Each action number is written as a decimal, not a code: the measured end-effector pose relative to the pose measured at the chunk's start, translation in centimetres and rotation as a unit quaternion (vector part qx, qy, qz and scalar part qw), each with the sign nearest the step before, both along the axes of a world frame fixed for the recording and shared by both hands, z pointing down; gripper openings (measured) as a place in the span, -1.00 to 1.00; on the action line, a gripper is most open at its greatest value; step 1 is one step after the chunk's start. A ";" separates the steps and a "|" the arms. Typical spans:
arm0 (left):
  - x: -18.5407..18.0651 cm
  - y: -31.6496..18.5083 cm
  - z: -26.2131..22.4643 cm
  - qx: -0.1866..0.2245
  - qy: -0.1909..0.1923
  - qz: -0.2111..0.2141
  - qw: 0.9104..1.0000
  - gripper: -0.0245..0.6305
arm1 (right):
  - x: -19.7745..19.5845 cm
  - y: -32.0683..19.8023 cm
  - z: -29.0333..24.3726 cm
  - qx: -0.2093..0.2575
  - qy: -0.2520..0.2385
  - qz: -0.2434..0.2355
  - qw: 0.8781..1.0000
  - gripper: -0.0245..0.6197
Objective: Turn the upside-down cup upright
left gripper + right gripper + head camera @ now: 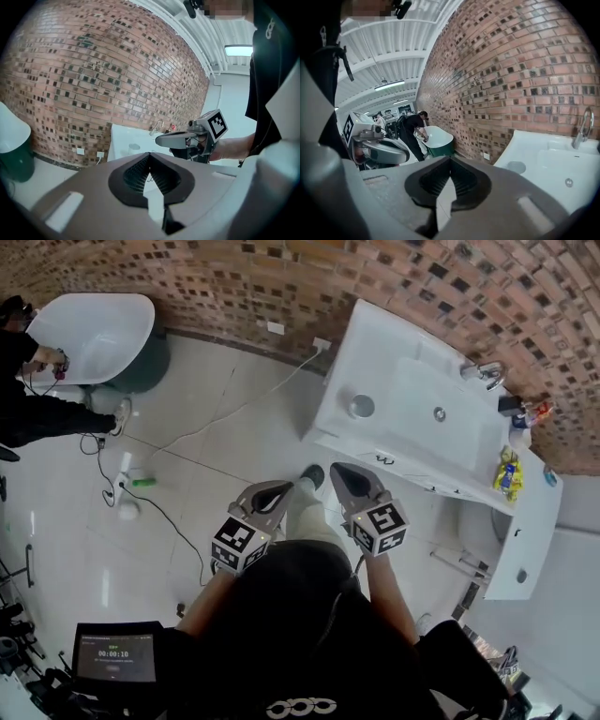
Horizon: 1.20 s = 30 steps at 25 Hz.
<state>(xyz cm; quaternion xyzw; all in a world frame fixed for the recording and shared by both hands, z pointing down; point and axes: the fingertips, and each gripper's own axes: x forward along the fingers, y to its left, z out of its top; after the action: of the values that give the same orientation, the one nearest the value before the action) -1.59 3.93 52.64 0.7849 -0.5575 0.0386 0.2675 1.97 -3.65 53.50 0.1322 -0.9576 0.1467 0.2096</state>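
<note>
The cup (361, 406) is small and grey and stands upside down on the near-left corner of the white bathtub's rim (342, 432). It also shows in the left gripper view as the cup (134, 146) and in the right gripper view as the cup (516, 167). Both grippers are held close to the person's body, well short of the tub. My left gripper (278, 491) is shut with nothing in it, its tips meeting (150, 154). My right gripper (341, 472) is likewise shut and empty (450, 159). They sit side by side and point toward the brick wall.
A chrome faucet (485, 374) and several bottles (510, 472) sit along the tub's far side and right end. The brick wall (281, 287) runs behind. A second tub (98, 334) with a person (28, 399) beside it stands far left. Cables (159, 512) cross the tiled floor.
</note>
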 end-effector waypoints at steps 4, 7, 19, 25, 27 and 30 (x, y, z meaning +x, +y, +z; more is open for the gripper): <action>1.5 5.4 0.5 0.007 0.016 0.015 1.000 -0.89 | 1.1 6.5 -0.1 0.005 0.012 0.005 1.000 -0.95; 2.6 8.4 0.5 0.011 0.020 0.028 0.999 -0.89 | 2.1 11.2 -0.5 0.006 0.008 -0.012 1.000 -0.95; 8.2 14.6 -0.8 0.033 -0.005 0.049 0.998 -0.89 | 8.2 18.6 -2.1 0.017 -0.024 -0.005 1.000 -0.95; 15.0 17.6 -1.5 0.031 0.003 0.037 0.999 -0.89 | 16.1 22.7 -2.7 0.020 -0.014 -0.004 1.000 -0.95; 18.3 18.7 -1.7 0.029 0.010 0.041 0.999 -0.89 | 19.5 24.1 -2.9 0.023 -0.013 0.003 1.000 -0.95; 23.8 21.1 -2.2 0.034 0.029 0.042 0.998 -0.89 | 25.7 26.4 -2.5 0.023 -0.008 0.020 1.000 -0.95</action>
<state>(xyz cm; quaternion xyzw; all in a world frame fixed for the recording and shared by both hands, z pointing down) 22.17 25.00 50.45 0.8172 -0.5167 0.0081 0.2553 27.71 22.74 50.98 0.1546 -0.9595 0.1302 0.1960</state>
